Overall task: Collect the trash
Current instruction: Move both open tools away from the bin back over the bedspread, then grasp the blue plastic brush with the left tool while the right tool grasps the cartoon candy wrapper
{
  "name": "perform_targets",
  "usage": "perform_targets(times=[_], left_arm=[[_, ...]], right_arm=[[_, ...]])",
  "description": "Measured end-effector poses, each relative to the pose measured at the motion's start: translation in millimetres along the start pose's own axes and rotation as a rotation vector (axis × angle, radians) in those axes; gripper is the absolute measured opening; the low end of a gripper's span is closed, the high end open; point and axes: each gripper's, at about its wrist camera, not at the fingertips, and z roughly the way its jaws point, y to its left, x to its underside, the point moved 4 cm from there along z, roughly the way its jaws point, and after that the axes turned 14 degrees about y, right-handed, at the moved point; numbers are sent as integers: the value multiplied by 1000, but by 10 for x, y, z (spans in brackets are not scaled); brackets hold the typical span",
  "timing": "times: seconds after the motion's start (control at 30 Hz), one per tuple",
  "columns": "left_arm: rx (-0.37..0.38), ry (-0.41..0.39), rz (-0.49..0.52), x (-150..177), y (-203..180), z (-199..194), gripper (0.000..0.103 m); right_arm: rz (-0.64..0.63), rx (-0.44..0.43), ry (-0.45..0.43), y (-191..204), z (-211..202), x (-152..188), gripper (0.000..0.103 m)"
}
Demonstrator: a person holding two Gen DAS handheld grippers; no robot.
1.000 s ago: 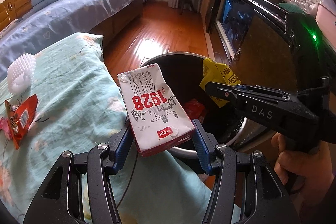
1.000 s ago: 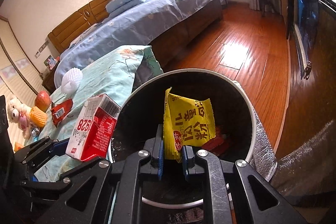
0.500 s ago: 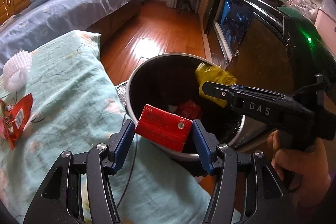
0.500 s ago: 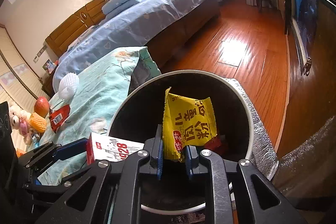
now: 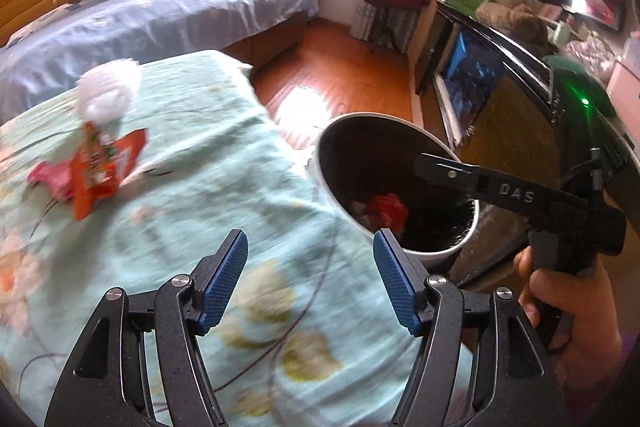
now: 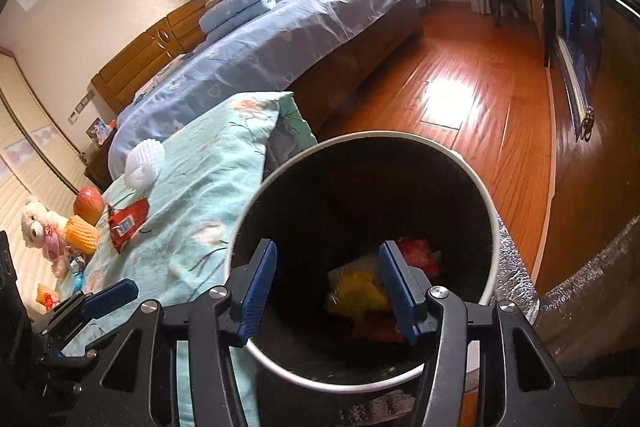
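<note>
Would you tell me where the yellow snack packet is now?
In the right wrist view, the yellow snack packet lies inside the trash bin, between the open right gripper's fingers.

Left wrist cam sits behind the left gripper (image 5: 310,281), looking fwd and down over a teal floral quilt (image 5: 200,195) filling the lower left of frame; trash bin (image 5: 460,247) sits center-right, close. Right gripper (image 5: 424,163) shows side-on at right of frame.

Right wrist cam sits behind the right gripper (image 6: 326,287), right above the trash bin (image 6: 492,219), looking steeply into it; bin fills lower center, v. near. Left gripper (image 6: 112,295) pokes in at lower left.

Shared: bin, quilt (image 6: 208,187), orange wrapper (image 5: 104,171) (image 6: 128,223), white mesh ball (image 5: 106,95) (image 6: 144,163), blue bed (image 5: 160,23) (image 6: 280,39), wood floor (image 5: 340,67) (image 6: 480,67).
</note>
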Motion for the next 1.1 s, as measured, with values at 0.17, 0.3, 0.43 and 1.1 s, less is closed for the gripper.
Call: perform_targets(times=[0.17,0.3,0.43,1.1], left_arm=[[-33,-22,-65,153,289,-143,67],[-52,-30,-108,276,498,-235,67],[-76,-29,-148,433,698,-313,67],[-210,-75,-351,1063,1722,-770,74]], right_arm=[[-29,-18,-17,219,-43,48,61],[-65,-39,-15,455,-16,105,67],[-102,-68,0,730,67,188,69],[-305,-99,65,1933,462,458,93]])
